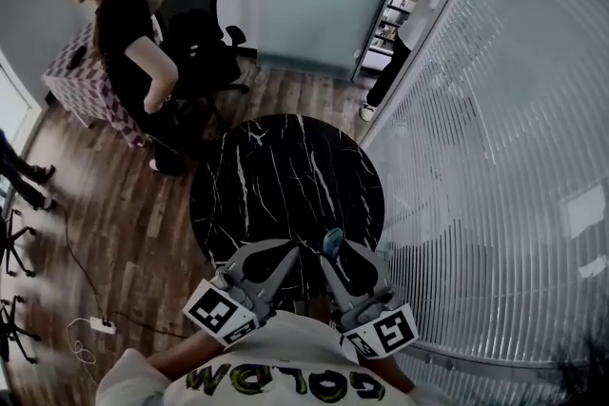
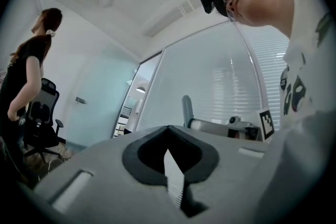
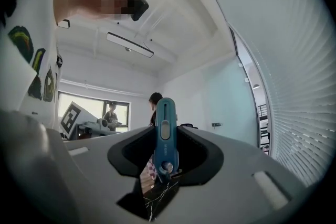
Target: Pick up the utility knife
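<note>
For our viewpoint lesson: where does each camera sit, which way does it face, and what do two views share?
Head view: on the head, steeply down at black table; left gripper, right gripper, shirt show.
Left gripper view: on that gripper, toward the glass wall; shut fingers, shirt.
Right gripper view: on that gripper, toward a window; fingers, shirt.
Shared: utility knife, head and right gripper views.

round black marble table on a wood floor beside a slatted glass wall, black office chair beyond
</note>
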